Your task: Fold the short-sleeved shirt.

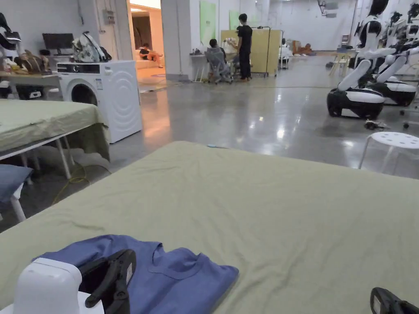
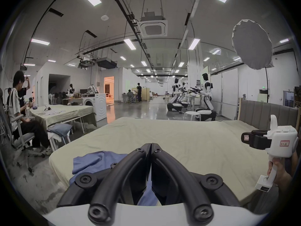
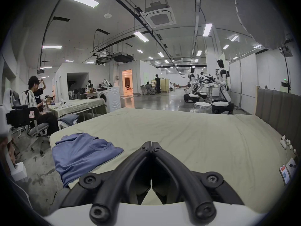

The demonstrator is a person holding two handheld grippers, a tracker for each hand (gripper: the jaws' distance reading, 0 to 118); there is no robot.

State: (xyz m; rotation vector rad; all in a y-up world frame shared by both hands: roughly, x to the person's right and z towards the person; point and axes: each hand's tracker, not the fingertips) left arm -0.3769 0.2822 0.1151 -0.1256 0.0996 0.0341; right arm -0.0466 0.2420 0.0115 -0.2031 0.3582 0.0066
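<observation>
A blue short-sleeved shirt lies loosely folded, neckline up, at the near left corner of the green-sheeted bed. My left gripper hovers just over the shirt's near part. In the left gripper view its jaws are pressed together with nothing between them, and the shirt lies below and to their left. My right gripper is at the bed's near right, away from the shirt. Its jaws are also shut and empty above bare sheet, with the shirt to their left.
A padded headboard borders the bed's right side, with small items along it. A second covered table, a washing machine and a seated person are to the left. A white stool and parked robots stand beyond.
</observation>
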